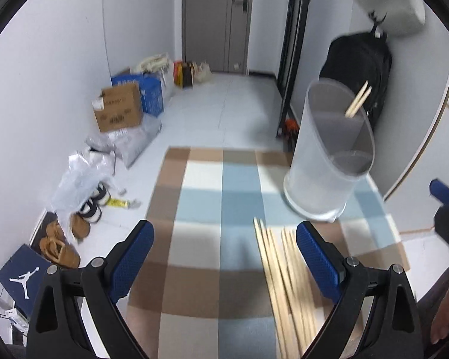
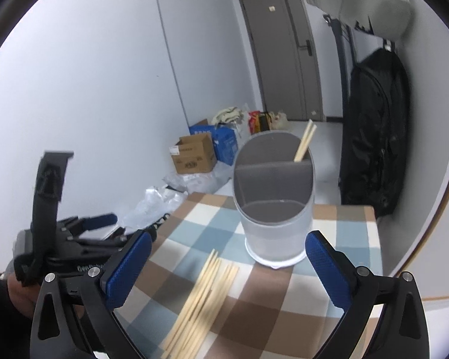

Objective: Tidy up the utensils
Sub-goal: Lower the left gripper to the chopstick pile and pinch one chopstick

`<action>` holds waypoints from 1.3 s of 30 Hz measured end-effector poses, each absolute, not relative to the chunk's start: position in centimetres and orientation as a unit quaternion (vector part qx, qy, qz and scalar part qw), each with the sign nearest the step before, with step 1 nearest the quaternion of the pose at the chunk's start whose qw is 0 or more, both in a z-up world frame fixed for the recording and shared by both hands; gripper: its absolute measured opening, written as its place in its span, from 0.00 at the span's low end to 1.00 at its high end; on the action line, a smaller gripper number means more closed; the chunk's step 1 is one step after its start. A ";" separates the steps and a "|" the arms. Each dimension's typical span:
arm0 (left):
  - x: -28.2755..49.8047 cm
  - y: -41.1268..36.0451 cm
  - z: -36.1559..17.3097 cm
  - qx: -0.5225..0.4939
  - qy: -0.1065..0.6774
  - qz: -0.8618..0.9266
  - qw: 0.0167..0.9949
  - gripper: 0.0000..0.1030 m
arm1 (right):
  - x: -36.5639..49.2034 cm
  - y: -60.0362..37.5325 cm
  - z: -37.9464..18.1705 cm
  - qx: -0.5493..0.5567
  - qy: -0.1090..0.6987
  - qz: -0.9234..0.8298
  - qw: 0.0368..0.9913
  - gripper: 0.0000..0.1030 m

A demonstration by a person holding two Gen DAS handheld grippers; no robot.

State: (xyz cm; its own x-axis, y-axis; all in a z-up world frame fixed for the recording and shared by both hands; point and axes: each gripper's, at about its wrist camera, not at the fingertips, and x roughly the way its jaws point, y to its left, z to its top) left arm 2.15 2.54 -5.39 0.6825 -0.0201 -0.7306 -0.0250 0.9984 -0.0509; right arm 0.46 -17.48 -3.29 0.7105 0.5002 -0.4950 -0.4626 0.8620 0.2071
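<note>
A loose bundle of wooden chopsticks [image 1: 284, 269] [image 2: 203, 293] lies on the checked tablecloth [image 1: 200, 179] [image 2: 344, 239]. Behind it stands a translucent grey utensil holder [image 1: 320, 185] [image 2: 275, 239] with a divider. Two chopsticks [image 1: 359, 100] [image 2: 305, 143] lean in its back compartment. My left gripper [image 1: 224, 226] is open above the cloth, with the bundle just inside its right finger. Above the bundle hangs my right gripper [image 2: 229, 234], open wide, with the holder just beyond its fingertips. No pad touches anything.
Cardboard boxes [image 1: 118, 107], plastic bags [image 1: 83, 176] and shoes [image 1: 60, 245] line the floor on the left. A black backpack [image 2: 374, 131] hangs on the right wall. A person's hand [image 2: 18, 293] holds the left device. The table's far edge lies behind the holder.
</note>
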 end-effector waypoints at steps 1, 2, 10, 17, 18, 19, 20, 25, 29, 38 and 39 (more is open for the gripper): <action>2.2 2.4 -5.6 -0.019 0.403 0.002 0.915 0.91 | 0.6 -17.5 -3.4 0.034 0.280 0.258 0.924 1.00; 2.1 2.3 -5.8 -0.011 0.405 0.001 0.914 0.91 | 0.7 -17.4 -3.7 0.032 0.285 0.256 0.923 1.00; 3.0 2.3 -8.1 -0.014 0.468 -0.008 0.883 0.90 | 1.8 -15.8 -5.6 0.006 0.318 0.262 0.911 1.00; 4.3 2.1 -10.2 0.002 0.517 0.005 0.856 0.88 | 2.8 -15.4 -6.7 0.011 0.339 0.270 0.901 0.99; 4.4 2.0 -10.5 0.007 0.523 0.013 0.852 0.84 | 3.1 -15.5 -6.8 0.016 0.343 0.272 0.899 0.96; 4.6 2.0 -10.8 0.006 0.529 0.014 0.848 0.80 | 3.3 -15.6 -6.9 0.020 0.346 0.276 0.896 0.87; 4.9 2.0 -11.0 -0.001 0.538 0.008 0.843 0.79 | 3.5 -15.5 -7.1 0.022 0.351 0.277 0.894 0.80; 5.3 1.1 -11.2 -0.015 0.552 -0.010 0.833 0.69 | 4.5 -16.0 -7.9 0.034 0.371 0.272 0.887 0.78; 5.7 0.5 -11.7 -0.006 0.566 -0.008 0.824 0.59 | 5.1 -16.7 -8.0 0.045 0.376 0.269 0.886 0.78; 6.8 0.6 -11.6 -0.033 0.572 -0.003 0.819 0.58 | 5.6 -17.4 -7.8 0.069 0.382 0.273 0.880 0.78; 7.0 0.6 -11.6 -0.034 0.573 -0.003 0.819 0.58 | 5.6 -17.5 -7.7 0.072 0.382 0.274 0.880 0.78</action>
